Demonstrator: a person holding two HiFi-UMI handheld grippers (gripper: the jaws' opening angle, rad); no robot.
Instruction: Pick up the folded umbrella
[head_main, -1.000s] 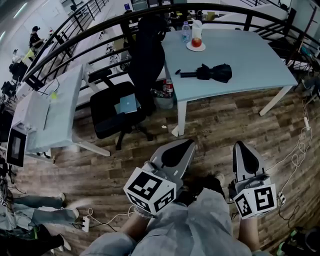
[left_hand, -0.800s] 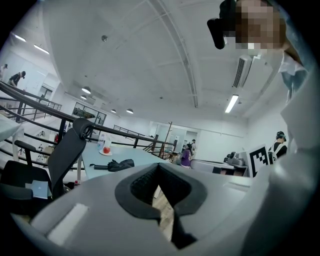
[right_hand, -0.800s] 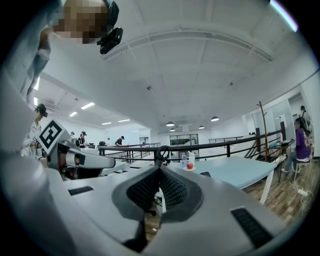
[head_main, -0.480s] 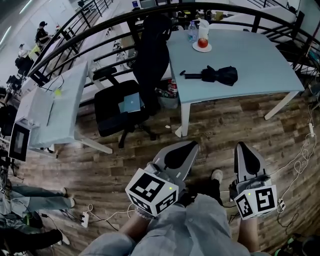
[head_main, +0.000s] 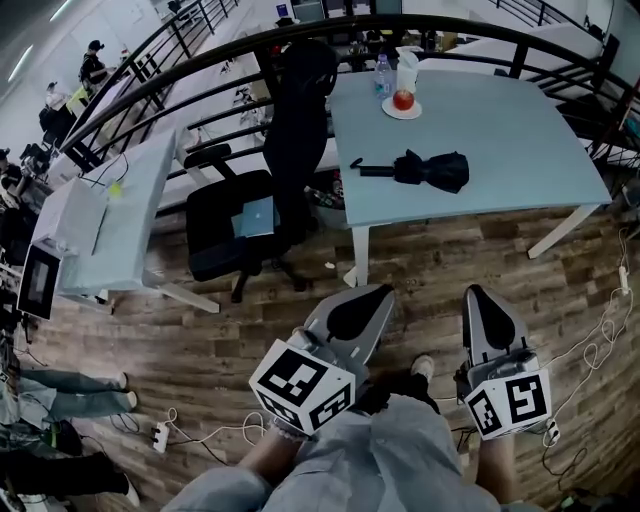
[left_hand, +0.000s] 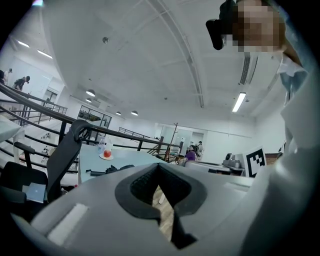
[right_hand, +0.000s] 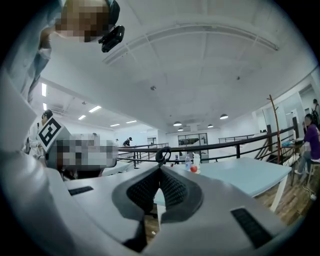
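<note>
Left hand-held gripper (head_main: 380, 292) and right hand-held gripper (head_main: 476, 293) are closed, empty, well short of the surface (head_main: 520, 130); best to open one early and straddle the folded umbrella (head_main: 425, 168) mid-body.

We see a black folded umbrella (head_main: 425, 168) against a pale blue-green table (head_main: 520, 130), where a white plate (head_main: 402, 112) carries a red fruit (head_main: 403, 99). The office chair (head_main: 240, 225) and the railing (head_main: 150, 85) are black. The floor (head_main: 200, 340) shows brown wood planks, light and dark mixed. Our left gripper (head_main: 385, 290) and right gripper (head_main: 474, 291) are grey with black lining, their cubes white with black square markers.
</note>
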